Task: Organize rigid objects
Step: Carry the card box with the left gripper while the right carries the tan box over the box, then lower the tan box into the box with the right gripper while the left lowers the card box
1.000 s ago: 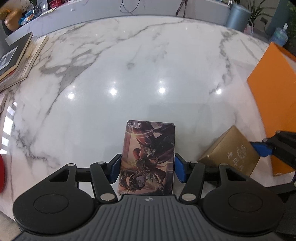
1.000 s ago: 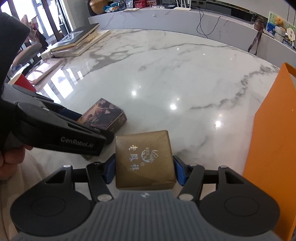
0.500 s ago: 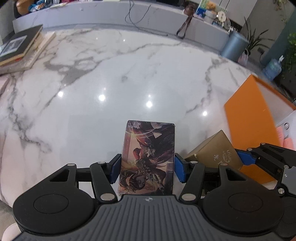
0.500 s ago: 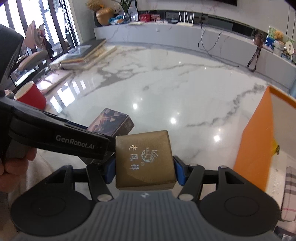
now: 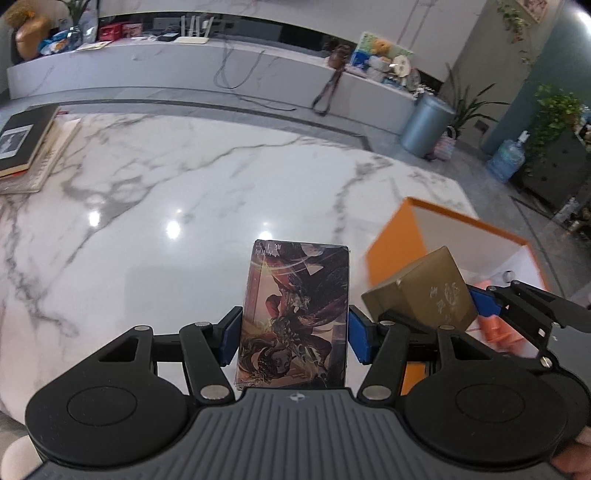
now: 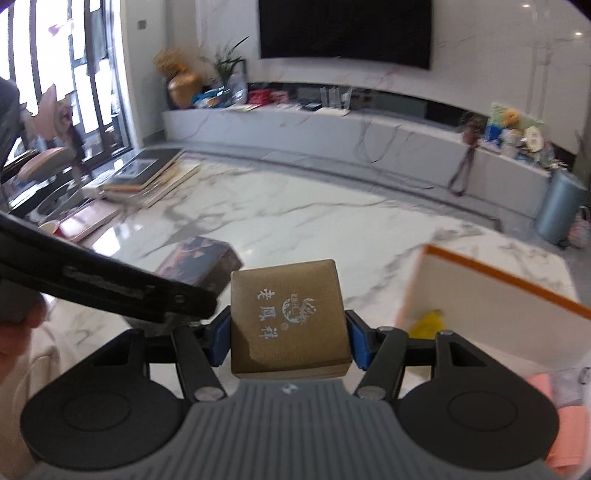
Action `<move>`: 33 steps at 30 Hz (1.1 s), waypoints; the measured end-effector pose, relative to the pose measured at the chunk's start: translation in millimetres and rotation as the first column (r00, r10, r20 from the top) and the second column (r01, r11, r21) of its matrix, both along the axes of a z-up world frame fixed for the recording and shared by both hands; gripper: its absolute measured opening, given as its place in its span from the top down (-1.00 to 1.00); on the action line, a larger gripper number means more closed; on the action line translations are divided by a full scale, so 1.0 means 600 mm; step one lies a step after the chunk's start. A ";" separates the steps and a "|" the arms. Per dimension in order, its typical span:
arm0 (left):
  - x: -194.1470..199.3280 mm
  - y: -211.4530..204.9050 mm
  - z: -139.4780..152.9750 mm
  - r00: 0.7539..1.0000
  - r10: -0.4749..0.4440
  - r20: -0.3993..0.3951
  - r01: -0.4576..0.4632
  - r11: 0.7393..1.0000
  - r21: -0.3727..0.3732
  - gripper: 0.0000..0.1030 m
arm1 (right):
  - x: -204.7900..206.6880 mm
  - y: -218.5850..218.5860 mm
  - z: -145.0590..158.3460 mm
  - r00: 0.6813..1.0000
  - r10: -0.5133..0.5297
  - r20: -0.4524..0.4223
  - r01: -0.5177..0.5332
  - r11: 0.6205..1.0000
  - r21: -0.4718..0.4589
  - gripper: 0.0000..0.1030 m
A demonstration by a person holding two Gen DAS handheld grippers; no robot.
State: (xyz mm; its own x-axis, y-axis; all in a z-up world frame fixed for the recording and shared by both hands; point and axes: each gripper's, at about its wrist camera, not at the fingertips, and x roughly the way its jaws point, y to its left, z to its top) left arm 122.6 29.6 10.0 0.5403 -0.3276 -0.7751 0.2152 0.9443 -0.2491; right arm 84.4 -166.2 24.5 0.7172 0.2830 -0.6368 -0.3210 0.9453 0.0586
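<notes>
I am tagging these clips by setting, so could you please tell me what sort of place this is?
Most likely a home living room: a large dark television hangs over a long marble media console, potted plants stand nearby, and work happens on a marble table.

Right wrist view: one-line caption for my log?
Right gripper clamps a gold box above the marble table, beside an open orange box.

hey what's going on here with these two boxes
A person holds a gripper in each hand. The left gripper is shut on an illustrated card box, and the right gripper is shut on a gold gift box. Both boxes are held up above the marble table, the gold one beside the open orange box, which already has a few things inside. Neither has been put in.
</notes>
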 end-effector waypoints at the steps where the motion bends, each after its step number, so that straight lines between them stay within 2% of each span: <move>1: -0.001 -0.010 0.004 1.000 -0.012 0.007 0.012 1.000 0.001 -0.29 | -0.002 -0.013 0.003 1.000 -0.021 0.003 0.021 1.000 0.000 -0.19; 5: -0.004 -0.062 0.015 0.996 -0.079 0.030 0.078 0.997 0.012 -0.29 | -0.005 -0.070 0.007 0.996 -0.094 -0.004 0.094 0.996 0.006 -0.19; 10: -0.004 -0.139 0.013 0.983 -0.183 0.035 0.182 0.983 0.029 -0.29 | -0.008 -0.122 0.000 0.991 -0.135 -0.011 0.135 0.990 -0.043 -0.19; 14: -0.004 -0.197 0.002 0.968 -0.249 0.017 0.249 0.968 0.035 -0.29 | -0.005 -0.159 -0.013 0.989 -0.145 -0.037 0.141 0.986 -0.087 -0.19; 18: 0.004 -0.239 -0.010 0.954 -0.297 -0.025 0.298 0.955 0.007 -0.29 | 0.000 -0.203 -0.026 0.986 -0.150 -0.077 0.143 0.985 -0.093 -0.19; 24: 0.010 -0.294 -0.022 0.926 -0.375 -0.047 0.377 0.925 0.051 -0.30 | 0.009 -0.265 -0.061 0.970 -0.192 -0.147 0.175 0.977 -0.118 -0.19; 29: 0.020 -0.334 -0.045 0.908 -0.411 -0.084 0.416 0.907 0.069 -0.29 | 0.012 -0.301 -0.094 0.948 -0.231 -0.217 0.216 0.972 -0.094 -0.19; 33: 0.023 -0.351 -0.060 0.904 -0.414 -0.102 0.422 0.904 0.069 -0.30 | 0.018 -0.308 -0.113 0.935 -0.239 -0.263 0.220 0.970 -0.101 -0.19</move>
State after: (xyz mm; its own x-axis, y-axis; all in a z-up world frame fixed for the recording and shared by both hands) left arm 136.1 -180.9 -25.9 0.3008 -0.4382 -0.8471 0.5769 0.7909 -0.2042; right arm 95.4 -351.2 -43.5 0.5546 0.0801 -0.8283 -0.0759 0.9961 0.0455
